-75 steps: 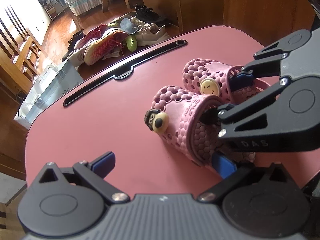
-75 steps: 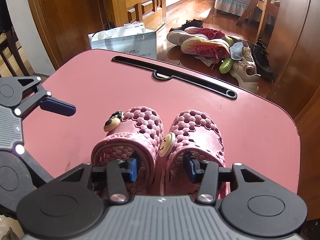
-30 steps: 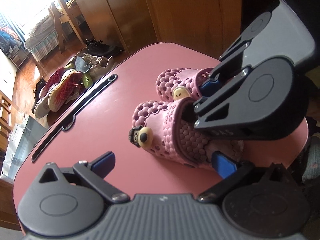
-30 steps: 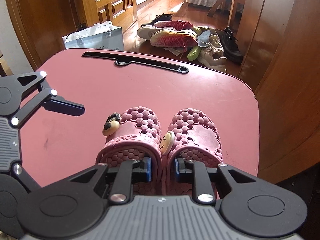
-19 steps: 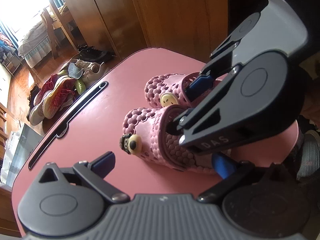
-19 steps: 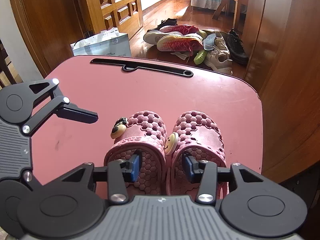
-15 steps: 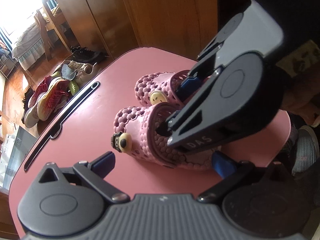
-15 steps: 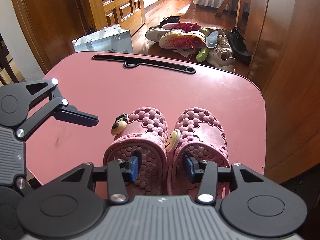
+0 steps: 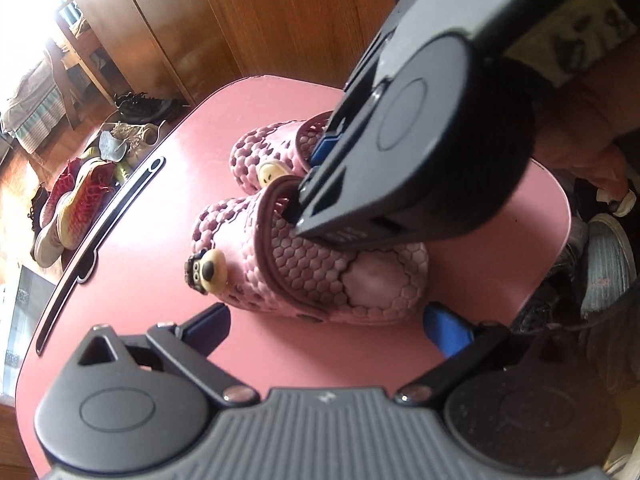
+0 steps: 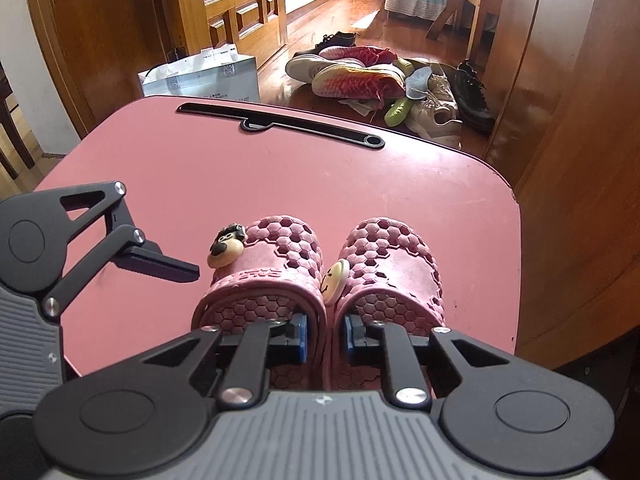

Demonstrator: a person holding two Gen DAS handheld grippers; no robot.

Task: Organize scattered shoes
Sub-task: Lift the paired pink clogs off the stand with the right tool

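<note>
Now, left hand-held gripper (image 9: 326, 326) spread wide, empty, hovering just beside bear-charm slipper (image 10: 264, 276). Right hand-held gripper (image 10: 324, 334) has one finger inside each slipper, squeezing touching inner walls together — pair held as one. Smiley-charm slipper (image 10: 394, 268) sits alongside, toes level, near right edge of pink surface (image 10: 240, 176). Judgement: keep squeeze even so soft walls don't slip; lift level, mind edge. Beyond surface — white bag (image 10: 200, 78) at left, heap of sneakers (image 10: 384, 80) on wooden floor, bed far back.
</note>
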